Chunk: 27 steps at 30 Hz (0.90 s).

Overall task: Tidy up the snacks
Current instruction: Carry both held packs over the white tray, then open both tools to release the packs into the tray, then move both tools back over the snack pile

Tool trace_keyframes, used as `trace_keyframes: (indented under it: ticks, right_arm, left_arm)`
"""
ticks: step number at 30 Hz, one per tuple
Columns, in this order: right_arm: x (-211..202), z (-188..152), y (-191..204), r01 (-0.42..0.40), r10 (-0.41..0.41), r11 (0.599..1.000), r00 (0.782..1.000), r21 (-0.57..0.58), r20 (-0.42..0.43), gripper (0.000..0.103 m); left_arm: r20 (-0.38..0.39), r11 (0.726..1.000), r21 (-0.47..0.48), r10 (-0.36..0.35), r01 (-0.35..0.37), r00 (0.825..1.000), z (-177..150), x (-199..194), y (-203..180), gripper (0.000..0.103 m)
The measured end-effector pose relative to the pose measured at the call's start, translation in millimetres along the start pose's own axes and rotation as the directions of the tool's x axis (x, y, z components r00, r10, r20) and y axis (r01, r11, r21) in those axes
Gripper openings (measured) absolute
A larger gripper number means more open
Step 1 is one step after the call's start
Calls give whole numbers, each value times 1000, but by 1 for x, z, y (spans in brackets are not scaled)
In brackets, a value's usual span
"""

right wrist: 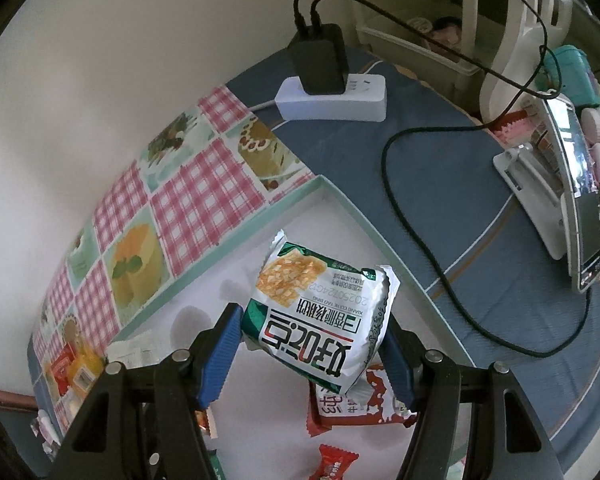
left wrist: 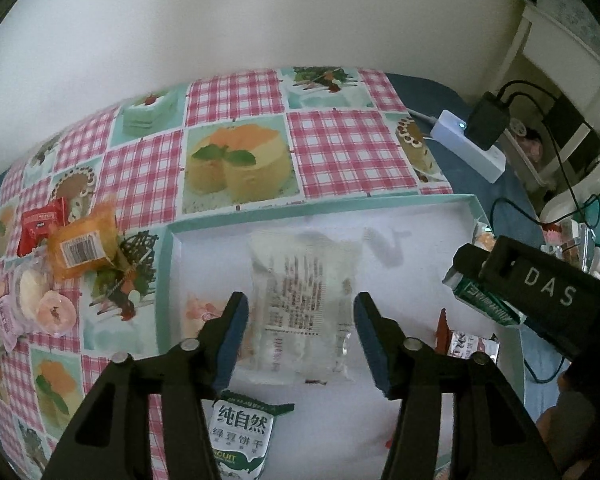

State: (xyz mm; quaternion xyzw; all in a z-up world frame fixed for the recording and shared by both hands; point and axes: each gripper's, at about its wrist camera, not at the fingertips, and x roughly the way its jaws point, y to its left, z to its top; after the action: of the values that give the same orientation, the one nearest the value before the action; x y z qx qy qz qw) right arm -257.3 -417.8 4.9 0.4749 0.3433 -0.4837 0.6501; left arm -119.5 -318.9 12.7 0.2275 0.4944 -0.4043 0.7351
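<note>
A shallow white tray with a teal rim (left wrist: 320, 208) lies on the cake-print tablecloth. My left gripper (left wrist: 300, 336) hovers open over a clear snack packet (left wrist: 304, 280) lying flat on the tray floor; the blue pads stand just outside its edges without pressing it. A green-and-white biscuit pack (left wrist: 244, 436) lies under the left finger. My right gripper (right wrist: 312, 356) is shut on a green-and-white cracker packet (right wrist: 320, 312), held above the tray rim's (right wrist: 340, 196) right corner. Under it lie a red-and-white packet (right wrist: 356, 404) and a red candy (right wrist: 336, 464).
Loose snacks sit left of the tray: an orange packet (left wrist: 84, 248), a red packet (left wrist: 42, 224) and pink-white pastries (left wrist: 40, 300). A white power strip (right wrist: 332, 100) with a black charger and trailing cables lies right of the tray, near a phone on a stand (right wrist: 580, 216). A wall runs behind.
</note>
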Motion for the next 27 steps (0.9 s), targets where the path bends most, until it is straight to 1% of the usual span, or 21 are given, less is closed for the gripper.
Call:
trace_keyframes:
  ticks: [2,7,10,11,12,18,22,23,24,26,27]
  right_arm:
    - [1,0,0,1,-1,1000,1000,-2,-4,69]
    - [8,1,2,4,-5,1000,1000,-3,-27,70]
    - [10,-1,3,5,-5,1000,999,-5,-32,70]
    - [10,-1,4,6,-6,1000,999,-7,-34,70]
    - [10,-1,4,8,-8,1000,999,-8,-34,70]
    - [10,-2,9,23,-24,999,999,-34,-33,71]
    - [7,-3,16,34,-35,997,999,-62,-19,80]
    - [7,-4,18,36,-37,997,999,-72,-16,84]
    - [7,-4,20,39,-40,996,999,-78,-14,86]
    - [7,-7,27,49,-50,994,999,-99,-7,97]
    - [8,-10,32,51,-52,992,999,-114,-4,100]
  left_arm:
    - [-5,1000,-9,0,0,1000,1,-1,3,70]
    - [-17,998,-57,35,-36,999,5,-5,19,73]
    - [-14,995,-96,36,-37,999,7,-9,31,76]
    - [-16,993,-113,40,-41,999,8,-10,37,80]
    - [-18,991,-127,44,-45,999,8,-10,41,82]
    - [-34,970,-231,75,-80,997,11,-14,76,82]
    - [-60,944,-299,123,-136,991,10,-11,107,83]
    - [-67,940,-306,139,-153,988,10,-10,112,86]
    - [-73,935,-312,154,-169,985,9,-9,118,94]
    - [-88,919,-336,189,-208,978,5,-4,133,97]
    - [-96,911,-349,199,-220,975,2,-3,139,97]
